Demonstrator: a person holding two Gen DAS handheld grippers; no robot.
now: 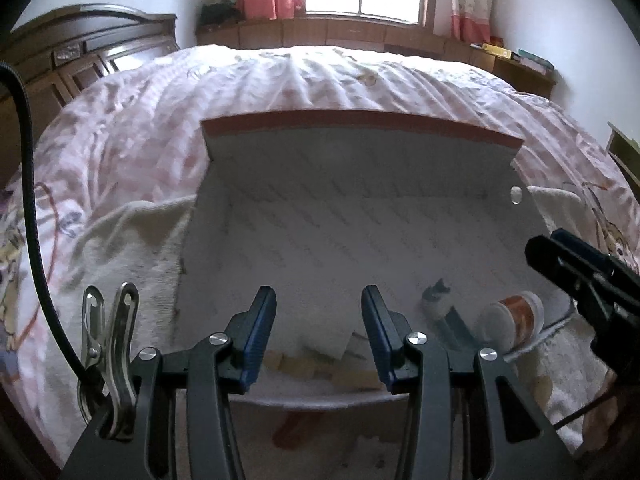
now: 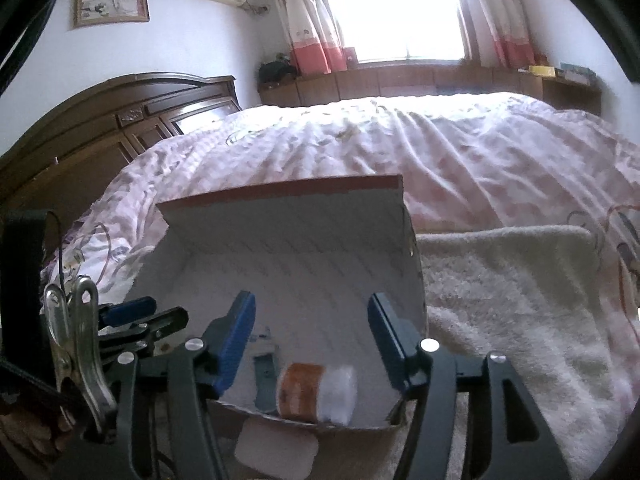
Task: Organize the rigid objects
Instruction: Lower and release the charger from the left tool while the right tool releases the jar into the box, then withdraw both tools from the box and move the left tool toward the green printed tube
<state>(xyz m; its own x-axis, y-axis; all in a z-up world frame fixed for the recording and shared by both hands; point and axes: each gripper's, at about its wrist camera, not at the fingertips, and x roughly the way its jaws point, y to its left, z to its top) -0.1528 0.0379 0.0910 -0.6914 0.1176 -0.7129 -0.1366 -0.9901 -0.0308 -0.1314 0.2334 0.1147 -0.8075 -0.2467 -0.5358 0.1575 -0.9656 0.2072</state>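
So I'm sorting hard little things into an open white box with a red-edged lid, and everything here sits relative to that box. It's parked on a fluffy cream towel on the bed, lid standing up at the far side.

My right hand-held gripper is right over the near edge of the box with its jaws apart, nothing pinched between them. Directly below, lying on its side on the box floor by the near rim, is a small jar with an orange label and white cap. Just beside it, toward the box's left, is a blue-grey strap thing; can't tell exactly what it is. A white flat piece sits just outside the near rim.

My left hand-held gripper hovers at the box's near-left part, jaws apart and empty, with some tan blocks below it, blurry.

Tip, as I'd judge it: lift the right one straight up clear of the rim before swinging away, so a finger doesn't nudge the jar rolling or catch the cardboard wall.
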